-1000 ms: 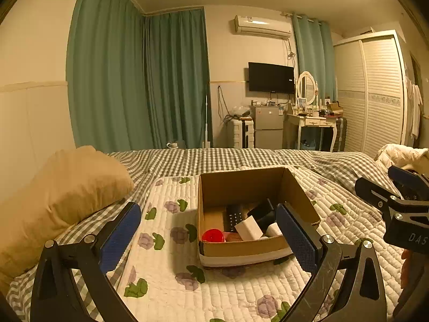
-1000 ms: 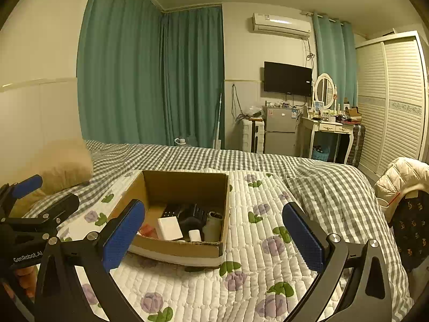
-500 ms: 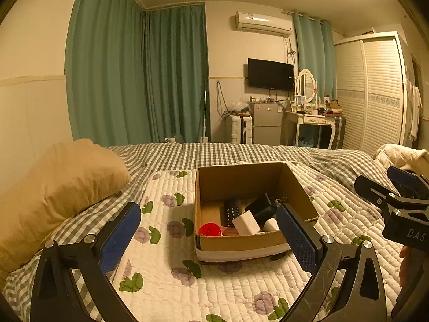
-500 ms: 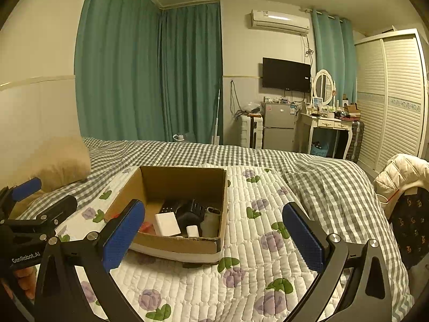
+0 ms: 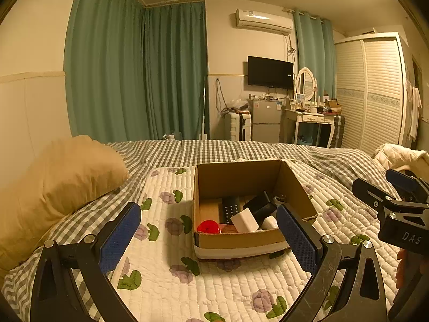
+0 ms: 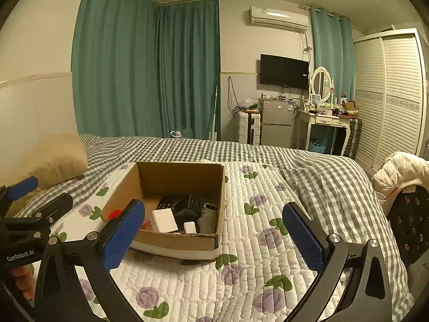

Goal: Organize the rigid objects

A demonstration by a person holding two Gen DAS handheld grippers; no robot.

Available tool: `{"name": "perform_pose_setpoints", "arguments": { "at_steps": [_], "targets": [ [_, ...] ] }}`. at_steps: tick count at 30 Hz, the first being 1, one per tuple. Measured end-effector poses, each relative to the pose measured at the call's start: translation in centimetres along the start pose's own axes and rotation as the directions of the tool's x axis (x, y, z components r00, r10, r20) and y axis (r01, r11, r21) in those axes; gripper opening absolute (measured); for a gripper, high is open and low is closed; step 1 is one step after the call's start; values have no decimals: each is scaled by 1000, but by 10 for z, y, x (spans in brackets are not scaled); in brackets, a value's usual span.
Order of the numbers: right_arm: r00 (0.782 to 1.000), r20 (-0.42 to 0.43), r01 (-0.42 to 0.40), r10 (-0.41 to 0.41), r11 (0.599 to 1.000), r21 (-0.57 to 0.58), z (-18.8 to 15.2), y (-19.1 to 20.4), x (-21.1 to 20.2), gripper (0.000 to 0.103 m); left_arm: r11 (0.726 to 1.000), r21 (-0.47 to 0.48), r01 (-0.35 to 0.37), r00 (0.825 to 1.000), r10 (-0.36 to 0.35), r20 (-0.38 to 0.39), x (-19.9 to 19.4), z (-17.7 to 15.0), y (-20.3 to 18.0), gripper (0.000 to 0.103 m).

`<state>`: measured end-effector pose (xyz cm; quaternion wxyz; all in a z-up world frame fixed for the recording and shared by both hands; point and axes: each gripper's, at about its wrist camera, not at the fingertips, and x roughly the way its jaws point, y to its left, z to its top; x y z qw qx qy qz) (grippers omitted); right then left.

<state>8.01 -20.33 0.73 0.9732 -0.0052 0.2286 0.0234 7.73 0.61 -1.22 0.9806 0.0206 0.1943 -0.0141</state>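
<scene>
Rigid objects lie jumbled inside an open cardboard box [image 5: 241,240], which sits on a white quilted mat with purple flowers [image 5: 166,281] spread over the bed, at the centre of the left wrist view and left of centre in the right wrist view. Nearest the lens in the left wrist view, the left claw [image 5: 207,237] fills the lower frame with its blue-padded fingers [image 5: 120,237] spread wide apart and nothing between them; the near wall of the box shows in the gap. At the right edge of that view the right claw [image 5: 396,198] appears from the side. In the right wrist view, the right claw [image 6: 213,237] is likewise wide apart and empty across the lower frame, its left pad overlapping the box's near left corner, while the left claw [image 6: 29,201] pokes in at the lower left edge. Inside the box, a red round object [image 5: 208,226] lies in the near left corner, a white block [image 5: 244,219] sits near the front, a small white piece [image 6: 189,227] lies just beside it, a black remote with buttons [image 5: 230,209] lies further back, and a black boxy item [image 6: 187,209] rests beside the white block. Past the box, a tan pillow [image 5: 61,182] lies at left on the grey checked bedcover [image 5: 214,150]. A white padded jacket [image 6: 399,171] sits at the far right. Against the far wall stand green curtains [image 5: 134,80], a wall television [image 5: 269,72], an air conditioner [image 5: 264,21], a small fridge [image 5: 265,120], a dressing desk with an oval mirror [image 5: 305,84] and a louvred wardrobe [image 5: 375,94].
</scene>
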Motion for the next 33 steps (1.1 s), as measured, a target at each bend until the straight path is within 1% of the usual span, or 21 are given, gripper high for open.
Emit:
{"name": "perform_pose_setpoints", "arguments": {
  "at_steps": [12, 33],
  "targets": [
    [1000, -5, 7, -7, 1000, -6, -1, 0, 0, 103, 1000, 12, -11, 1000, 11, 1, 1, 1, -4, 103],
    [1000, -23, 14, -14, 1000, 3, -3, -1, 5, 103, 1000, 29, -10, 1000, 10, 5, 0, 0, -6, 103]
  ]
}}
